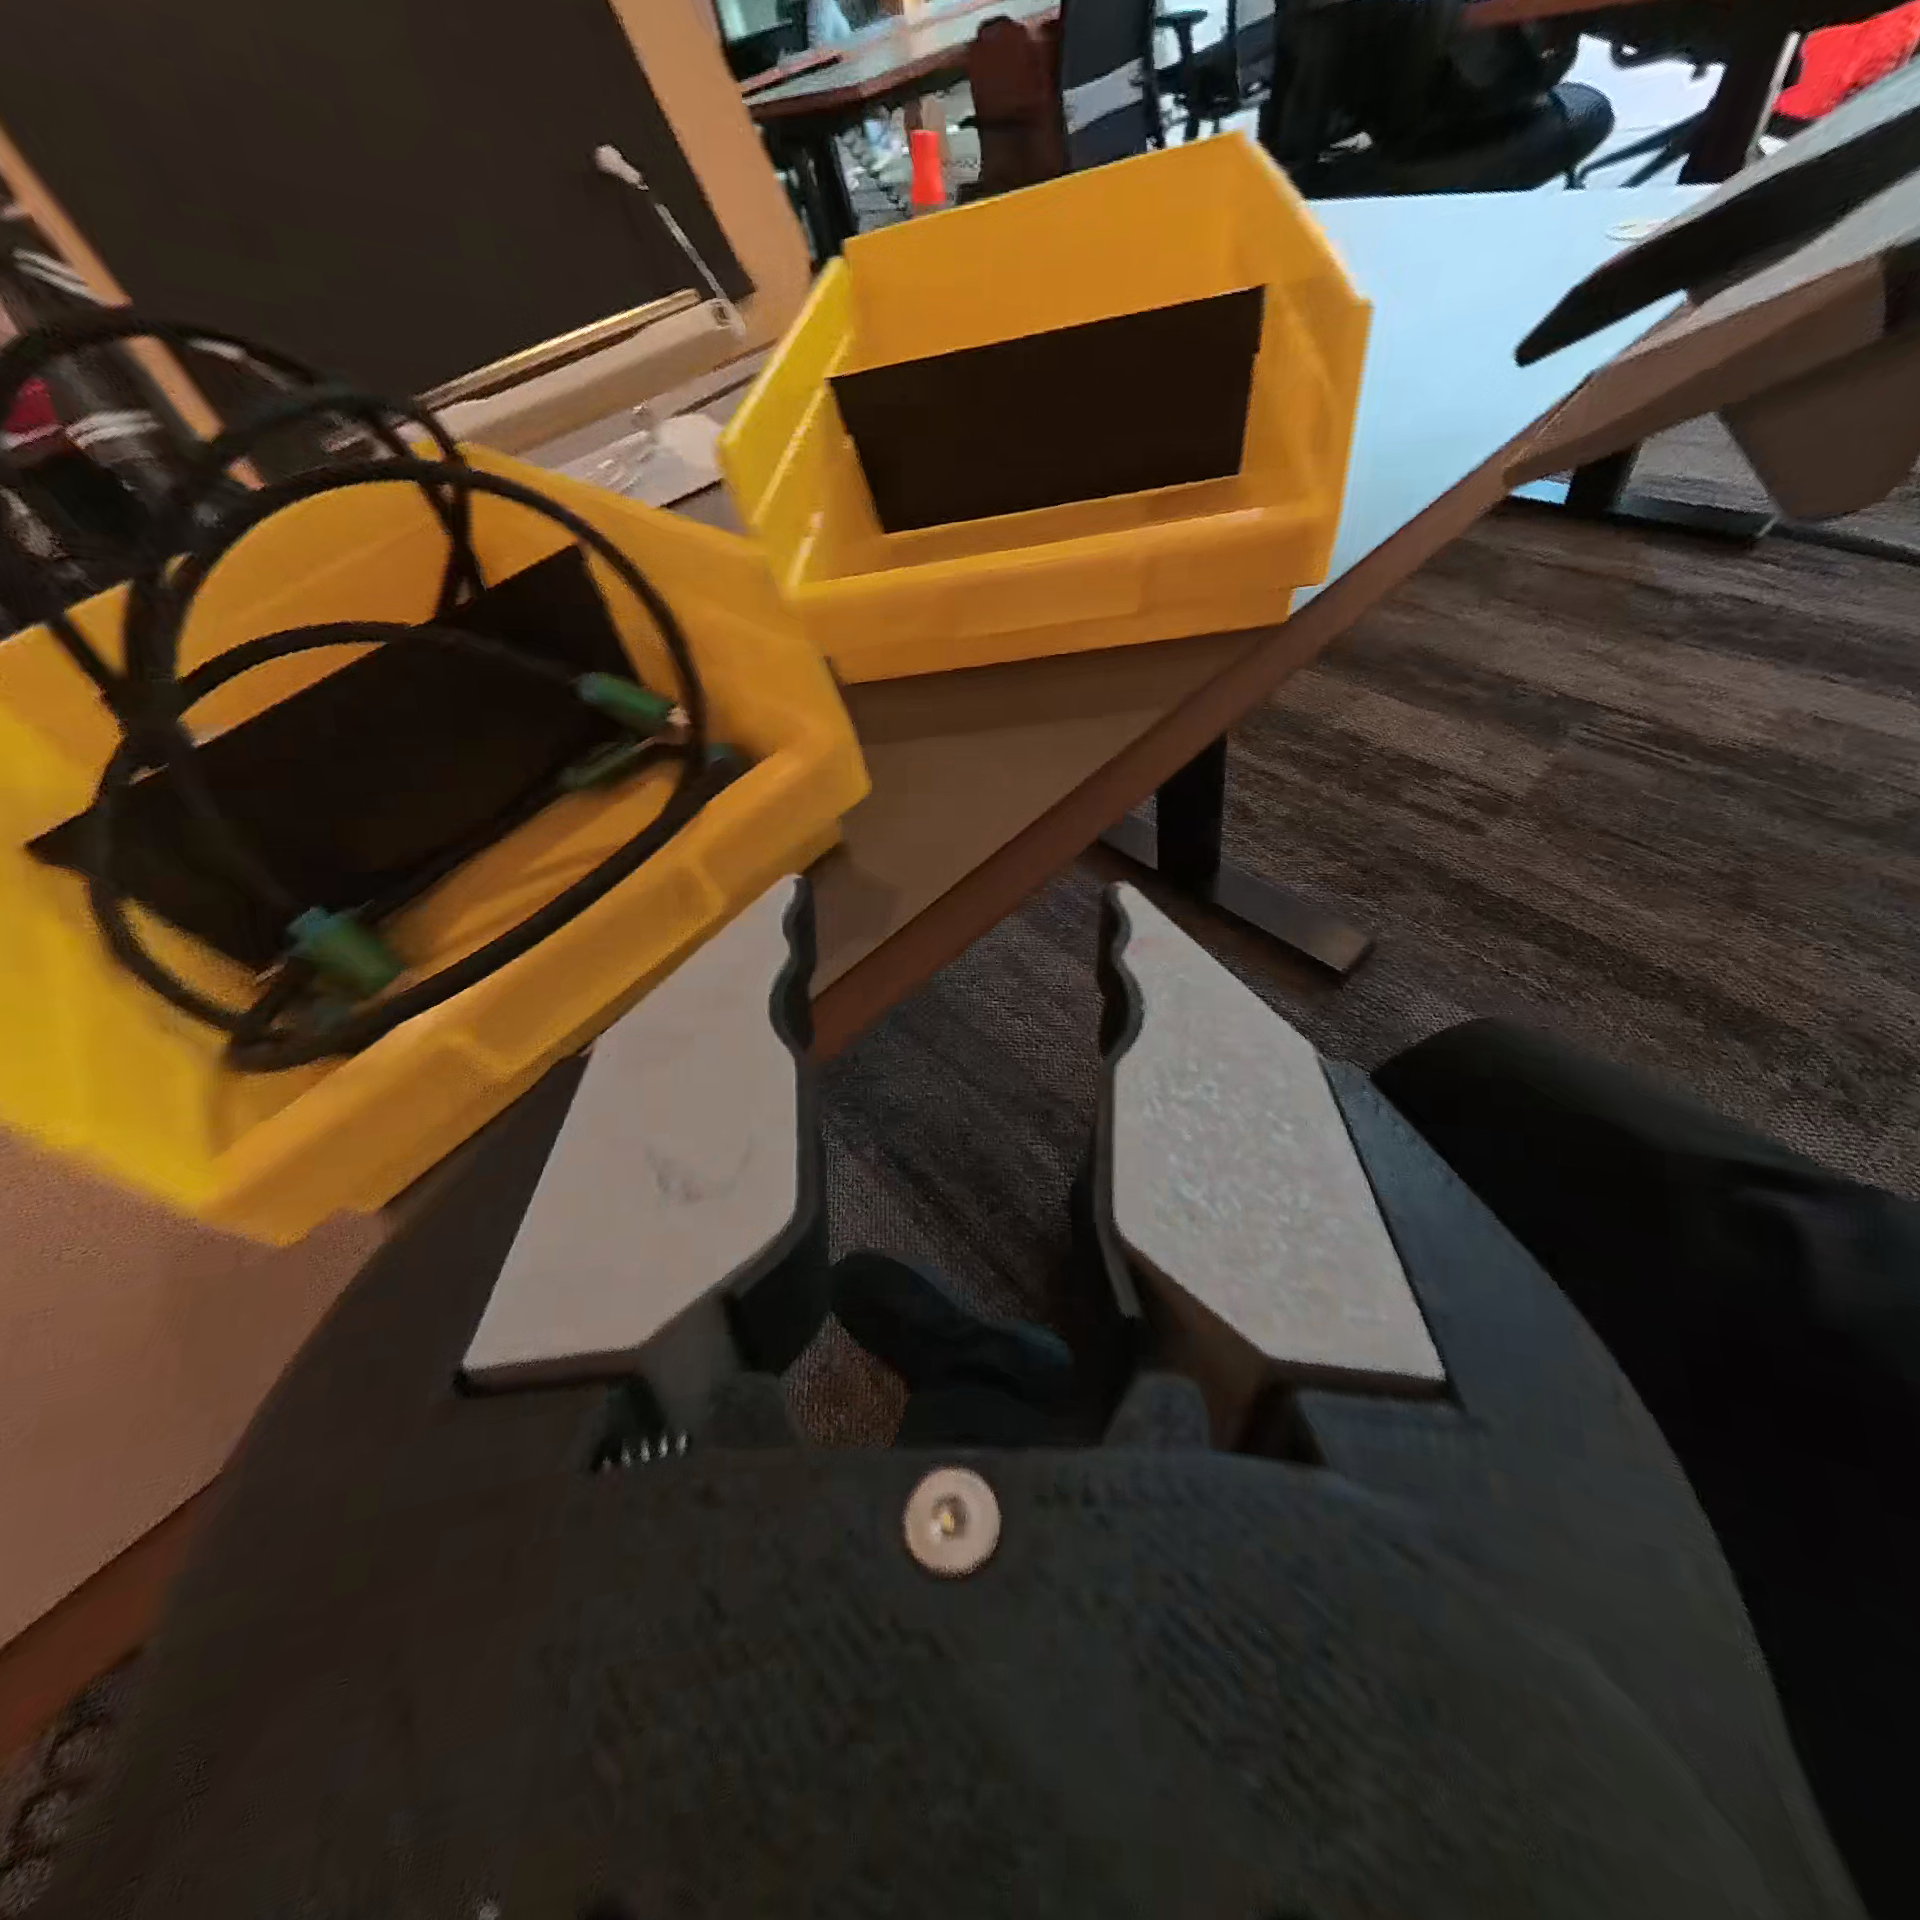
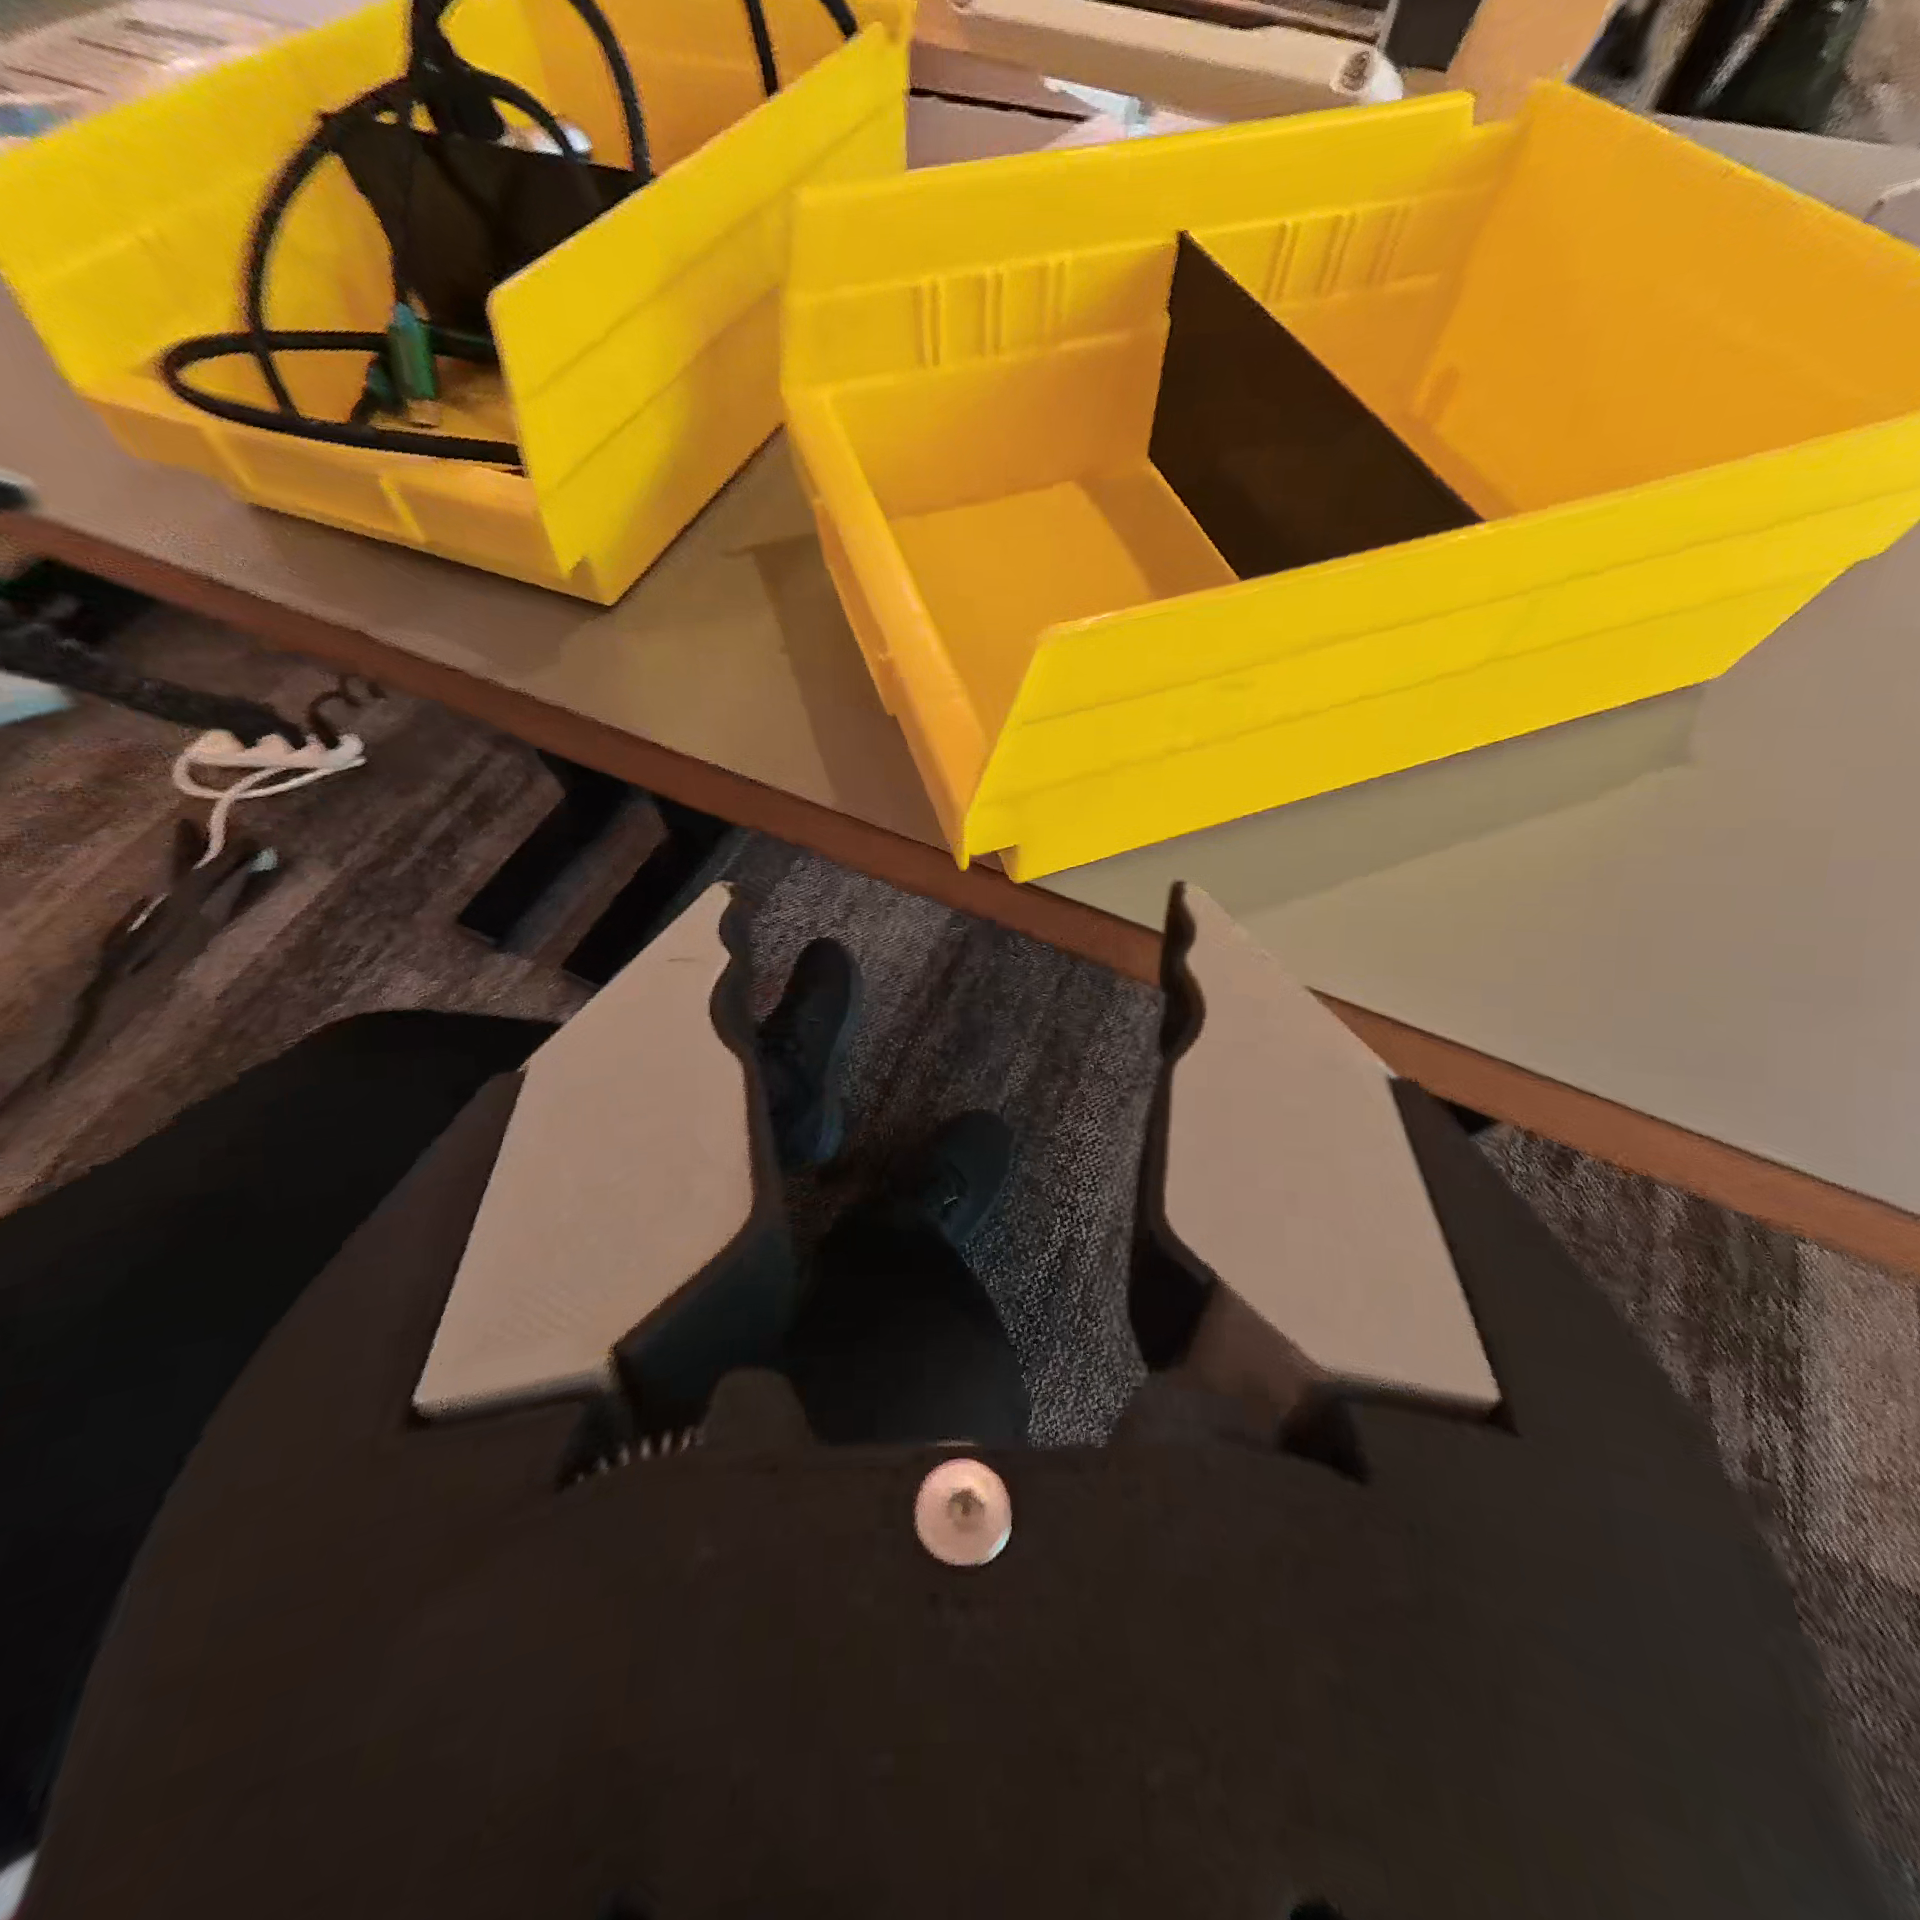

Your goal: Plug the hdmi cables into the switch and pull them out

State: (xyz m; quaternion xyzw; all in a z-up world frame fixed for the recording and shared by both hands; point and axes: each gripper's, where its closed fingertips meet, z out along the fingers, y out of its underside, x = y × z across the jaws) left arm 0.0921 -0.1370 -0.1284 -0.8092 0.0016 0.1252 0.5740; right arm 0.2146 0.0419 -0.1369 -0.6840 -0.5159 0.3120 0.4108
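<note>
Cables [image 1: 416, 790] lie coiled in the left yellow bin [image 1: 644, 997] on the table [image 2: 1558, 935], no switch in sight, nothing plugged yet, while left gripper [image 1: 956, 971] and right gripper [image 2: 956, 977] hang spread and empty near the table edge

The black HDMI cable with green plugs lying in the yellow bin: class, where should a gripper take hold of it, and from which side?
Probably grip a green plug housing, not the springy cable loops. Come from above: the yellow plastic bin's walls block sideways approach.
</note>
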